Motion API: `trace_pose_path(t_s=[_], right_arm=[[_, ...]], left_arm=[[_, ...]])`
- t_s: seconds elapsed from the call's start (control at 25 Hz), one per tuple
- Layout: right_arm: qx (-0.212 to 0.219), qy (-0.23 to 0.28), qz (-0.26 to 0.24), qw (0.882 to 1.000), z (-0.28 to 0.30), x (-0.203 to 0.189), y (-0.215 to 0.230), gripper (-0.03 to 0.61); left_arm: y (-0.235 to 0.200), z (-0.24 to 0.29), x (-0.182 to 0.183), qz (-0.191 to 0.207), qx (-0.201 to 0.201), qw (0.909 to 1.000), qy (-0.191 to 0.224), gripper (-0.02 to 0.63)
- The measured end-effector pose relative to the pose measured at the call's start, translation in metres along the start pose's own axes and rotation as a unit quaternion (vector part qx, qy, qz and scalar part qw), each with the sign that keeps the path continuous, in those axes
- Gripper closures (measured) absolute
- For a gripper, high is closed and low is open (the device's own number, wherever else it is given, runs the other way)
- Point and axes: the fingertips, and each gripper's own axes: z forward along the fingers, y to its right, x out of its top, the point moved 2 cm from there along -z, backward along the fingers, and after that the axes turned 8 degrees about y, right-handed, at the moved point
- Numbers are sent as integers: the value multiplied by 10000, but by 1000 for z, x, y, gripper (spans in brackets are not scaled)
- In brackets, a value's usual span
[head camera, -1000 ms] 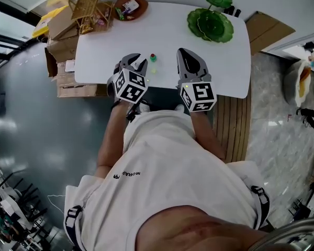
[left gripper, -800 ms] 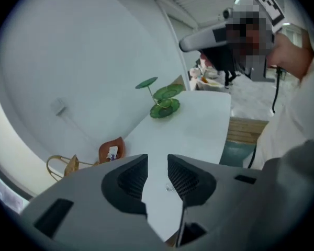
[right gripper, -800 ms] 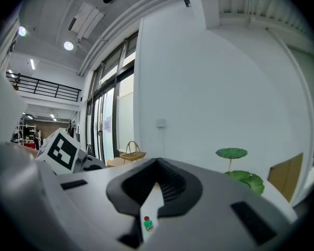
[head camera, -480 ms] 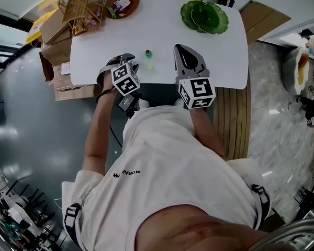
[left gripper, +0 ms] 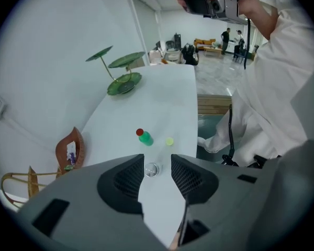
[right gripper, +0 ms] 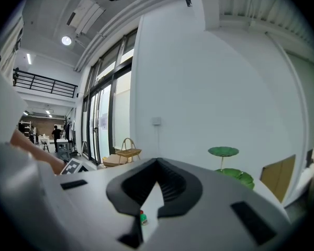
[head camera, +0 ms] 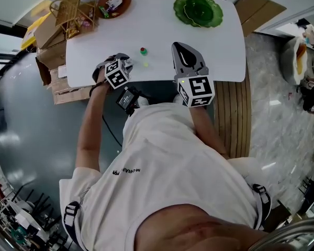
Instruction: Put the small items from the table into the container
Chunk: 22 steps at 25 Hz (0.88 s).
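Desk-clearing in progress: a person leans over a white desk (head camera: 214,51) with tongs in each hand. The left tongs (left gripper: 157,162) point steeply down at the desk's near left edge. They are opening wide around a small clear round item (left gripper: 151,170), which lies on the desk between the pads with neither pressing on it. Just beyond sit a small green bottle with a red cap (left gripper: 142,136) and a tiny yellow-green disc (left gripper: 169,140). The right tongs (right gripper: 157,164), held nearly level to the right, are closed tip to tip on nothing. A brown leaf-shaped bowl (head camera: 114,1) sits at the far left corner, and green leaf-shaped plates (head camera: 198,9) at the far right.
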Motion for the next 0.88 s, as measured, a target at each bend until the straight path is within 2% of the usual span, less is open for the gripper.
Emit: trace_pose_path(t_s=[0.2,0.36,0.64,0.88], right_arm=[[-51,25,-30,10000,-2,2,3,575],[-112,3,-33,9999,-5,2,5,575],[-171,16,-105,9998,-9,2,4,575],[-251,6,-62,9997,-13,2,8,575]], left_arm=[[-1,13,-3,163,-235,9994,-206,466],[-5,24,-8,263,-160,9991,-305,466],[-9,44,-33,-530,-73,9984,-187,466],[-16,49,-39,-1094,289,9935,75,466]])
